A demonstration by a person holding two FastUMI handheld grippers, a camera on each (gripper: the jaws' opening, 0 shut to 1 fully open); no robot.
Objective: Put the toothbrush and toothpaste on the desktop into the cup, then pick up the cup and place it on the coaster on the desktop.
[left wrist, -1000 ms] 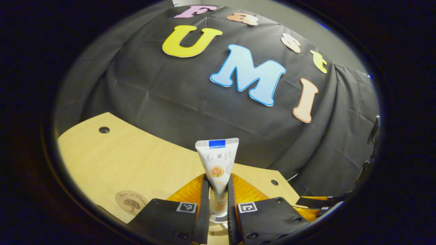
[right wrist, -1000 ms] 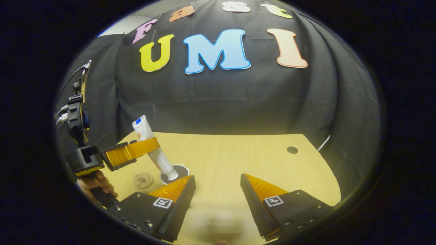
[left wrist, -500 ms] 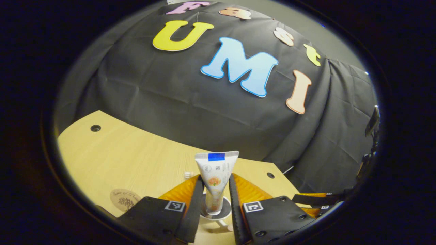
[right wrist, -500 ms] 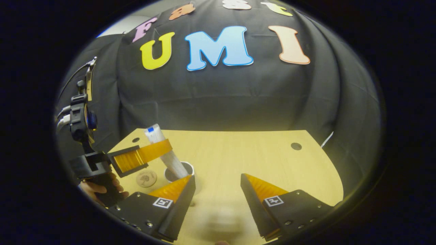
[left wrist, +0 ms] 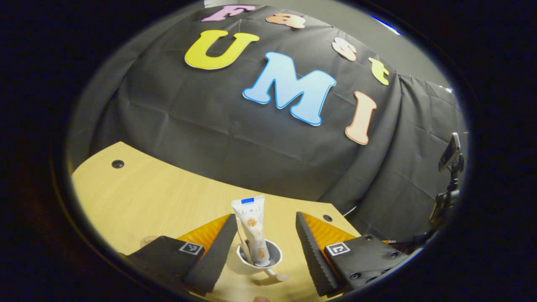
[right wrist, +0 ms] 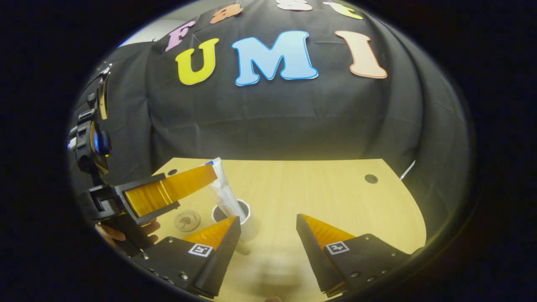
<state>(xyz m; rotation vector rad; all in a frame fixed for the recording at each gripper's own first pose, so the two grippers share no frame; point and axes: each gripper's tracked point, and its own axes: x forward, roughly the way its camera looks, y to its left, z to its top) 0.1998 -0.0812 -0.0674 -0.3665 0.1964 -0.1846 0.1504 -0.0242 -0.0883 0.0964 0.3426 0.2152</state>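
Observation:
A white toothpaste tube (left wrist: 253,228) stands upright in the white cup (left wrist: 251,268), leaning on its rim. Beside it in the cup leans a thin pale handle (left wrist: 243,246), apparently the toothbrush. My left gripper (left wrist: 265,217) is open just above the cup, with a finger on either side of the tube and not touching it. In the right gripper view the cup (right wrist: 250,228) and tube (right wrist: 223,191) sit left of centre, with the left gripper (right wrist: 207,176) over them. The round brown coaster (right wrist: 187,220) lies just left of the cup. My right gripper (right wrist: 268,219) hangs open and empty.
The light wooden desktop (right wrist: 319,193) has small dark holes near its back corners (right wrist: 371,178). A hand (right wrist: 110,233) holds the left gripper at the left edge. The coaster (left wrist: 149,240) is partly hidden behind my left finger.
The left gripper lowered the toothpaste into the cup, then opened and let it go. The tube now stands free in the cup. The right gripper stayed open and hardly moved.

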